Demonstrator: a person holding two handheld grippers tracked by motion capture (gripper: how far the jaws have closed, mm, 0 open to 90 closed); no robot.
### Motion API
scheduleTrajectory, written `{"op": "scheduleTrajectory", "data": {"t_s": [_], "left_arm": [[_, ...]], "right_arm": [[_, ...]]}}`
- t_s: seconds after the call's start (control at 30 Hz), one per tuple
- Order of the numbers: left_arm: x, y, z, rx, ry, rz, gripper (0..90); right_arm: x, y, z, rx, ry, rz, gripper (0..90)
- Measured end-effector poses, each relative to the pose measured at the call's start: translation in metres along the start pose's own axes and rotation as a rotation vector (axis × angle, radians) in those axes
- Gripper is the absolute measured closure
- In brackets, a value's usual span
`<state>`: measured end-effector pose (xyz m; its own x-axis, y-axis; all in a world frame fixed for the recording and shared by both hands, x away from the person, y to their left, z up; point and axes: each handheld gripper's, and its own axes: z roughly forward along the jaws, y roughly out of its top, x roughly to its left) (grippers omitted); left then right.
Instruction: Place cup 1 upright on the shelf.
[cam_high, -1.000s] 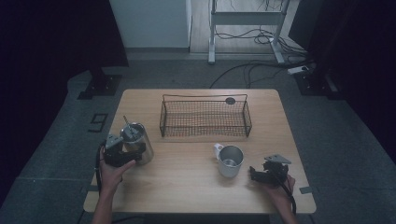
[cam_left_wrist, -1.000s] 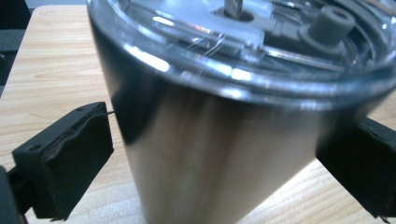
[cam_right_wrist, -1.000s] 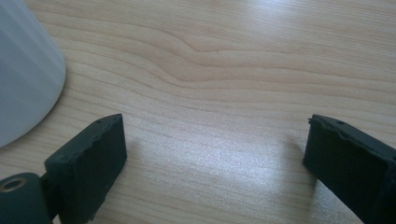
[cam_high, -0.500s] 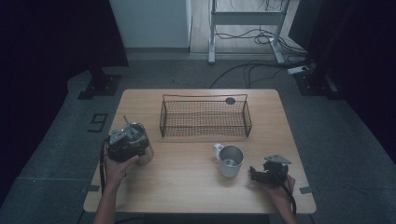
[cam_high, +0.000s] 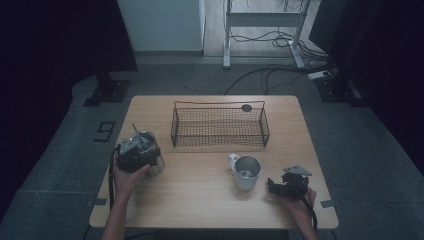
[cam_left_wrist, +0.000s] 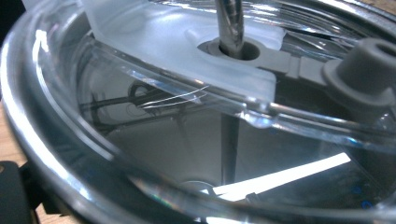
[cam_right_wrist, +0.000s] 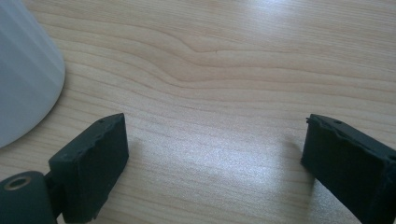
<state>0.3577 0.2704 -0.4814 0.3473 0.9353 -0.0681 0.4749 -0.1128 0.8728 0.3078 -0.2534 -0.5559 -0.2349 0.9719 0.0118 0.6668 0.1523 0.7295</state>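
Risk first: left gripper (cam_high: 140, 153) is coming onto the lidded steel tumbler (cam_high: 155, 165) at the table's (cam_high: 200, 200) 9 o'clock edge, and its jaws have just been closing. In the left gripper view the clear lid (cam_left_wrist: 140, 154) with its metal straw (cam_left_wrist: 229, 23) is pressed right up to the lens, so the pads sit very close to the rim. If they bite on the lid lip rather than the steel wall, the lid could pop or the tumbler tip; the straw is another snag point.

Jaw state, left: partly closed from wide. I can't tell whether the pads are touching the tumbler yet, since the hand and the gripper body hide the contact.

Tumbler vs jaws: directly under and ahead of the gripper, roughly between the jaws, upright, well apart from the wire basket (cam_high: 220, 126) at 12 o'clock.

Right gripper (cam_high: 287, 186) rests at 4 o'clock with jaws spread wide, nothing between them, just bare wood. White mug (cam_high: 246, 172) stands just beside it, at 9 o'clock from those jaws, not touching.
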Motion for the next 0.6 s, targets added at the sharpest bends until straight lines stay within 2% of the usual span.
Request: {"op": "scheduleTrajectory", "data": {"t_s": [0.4,0.5,0.6], "left_arm": [[0.0,-0.0002,-0.0009,-0.007,-0.011,0.005,3.3],[0.0001,0.0001,-0.0042,-0.032,-0.035,0.001,3.5],[-0.0014,0.0012,-0.0069,-0.045,-0.038,0.003,3.5]], "right_arm": [[-0.0001,-0.0001,-0.0001,-0.001,0.0,0.001,7.2],[-0.0001,-0.0001,-0.0002,-0.002,-0.001,0.001,7.5],[-0.0002,0.0,-0.0003,-0.001,-0.002,0.001,7.7]]}}
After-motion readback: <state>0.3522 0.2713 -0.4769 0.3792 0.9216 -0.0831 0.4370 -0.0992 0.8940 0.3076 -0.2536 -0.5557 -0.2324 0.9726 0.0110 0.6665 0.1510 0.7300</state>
